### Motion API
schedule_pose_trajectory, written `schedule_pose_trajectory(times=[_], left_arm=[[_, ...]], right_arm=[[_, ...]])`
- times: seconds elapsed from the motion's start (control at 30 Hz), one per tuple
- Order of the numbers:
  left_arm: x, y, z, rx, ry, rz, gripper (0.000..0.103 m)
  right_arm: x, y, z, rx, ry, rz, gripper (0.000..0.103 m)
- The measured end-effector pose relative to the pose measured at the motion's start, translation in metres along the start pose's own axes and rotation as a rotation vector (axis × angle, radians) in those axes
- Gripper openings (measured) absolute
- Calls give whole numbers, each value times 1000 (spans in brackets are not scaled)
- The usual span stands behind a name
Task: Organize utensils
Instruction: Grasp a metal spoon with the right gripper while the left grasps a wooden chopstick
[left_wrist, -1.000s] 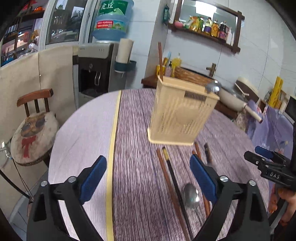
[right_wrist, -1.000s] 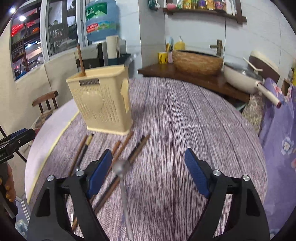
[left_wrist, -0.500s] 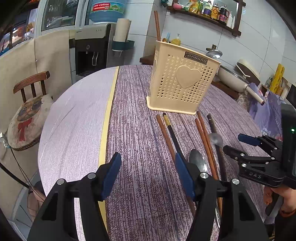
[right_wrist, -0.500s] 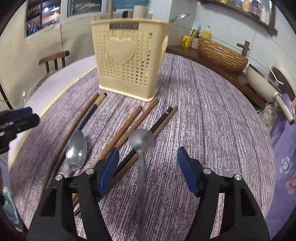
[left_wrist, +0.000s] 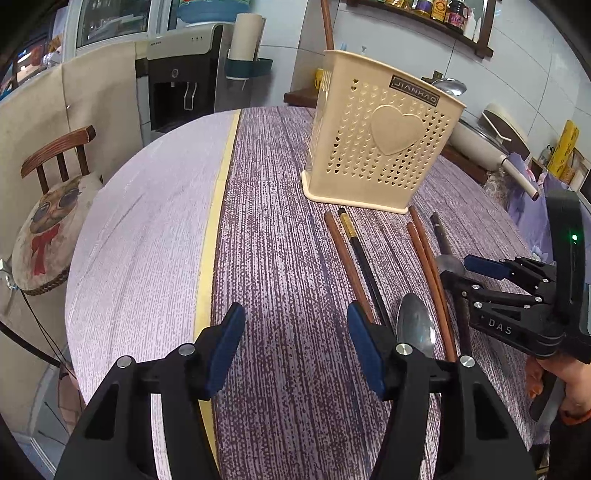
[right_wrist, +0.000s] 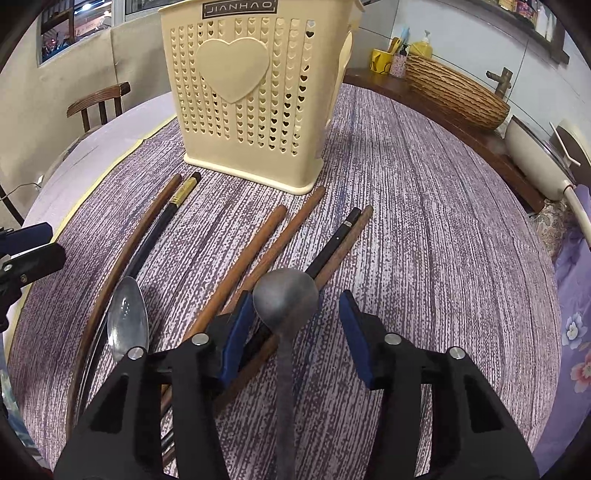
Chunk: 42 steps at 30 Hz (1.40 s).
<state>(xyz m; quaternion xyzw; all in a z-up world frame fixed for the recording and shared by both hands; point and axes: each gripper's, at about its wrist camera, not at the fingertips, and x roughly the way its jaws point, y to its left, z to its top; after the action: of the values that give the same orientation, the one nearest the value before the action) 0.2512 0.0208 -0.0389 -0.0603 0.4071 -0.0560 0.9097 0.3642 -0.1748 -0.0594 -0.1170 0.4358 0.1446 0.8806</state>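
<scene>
Right gripper (right_wrist: 293, 328): jaws closing, blue pads either side of the dull grey metal spoon (right_wrist: 286, 301), not yet pressing.
Left gripper (left_wrist: 295, 343): jaws closing over bare tablecloth, nothing between them.
Spoon position: on the purple woven tablecloth (right_wrist: 424, 240), bowl overlapping chopsticks.
Handling: probably stiff, light, slippery; take the narrow handle behind the bowl.
Holder: cream perforated plastic utensil basket (right_wrist: 255, 92), heart emblem.
Writing: "JIANHAO" on basket; "DAS" on gripper.
</scene>
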Motion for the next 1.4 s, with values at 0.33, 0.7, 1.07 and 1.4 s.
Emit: schedule_pose_trajectory(times=[0.33, 0.7, 1.07, 1.4], left_arm=[[31, -19, 25, 51, 50, 15, 43], [52, -30, 34, 49, 94, 6, 33], [62, -38, 44, 110, 100, 94, 26], [74, -36, 58, 126, 130, 146, 24]], right_arm=[[-5, -7, 1, 43, -11, 15, 37], [-24, -15, -4, 76, -44, 30, 37], [-29, -17, -7, 92, -48, 28, 37], [-33, -22, -7, 125, -64, 33, 37]])
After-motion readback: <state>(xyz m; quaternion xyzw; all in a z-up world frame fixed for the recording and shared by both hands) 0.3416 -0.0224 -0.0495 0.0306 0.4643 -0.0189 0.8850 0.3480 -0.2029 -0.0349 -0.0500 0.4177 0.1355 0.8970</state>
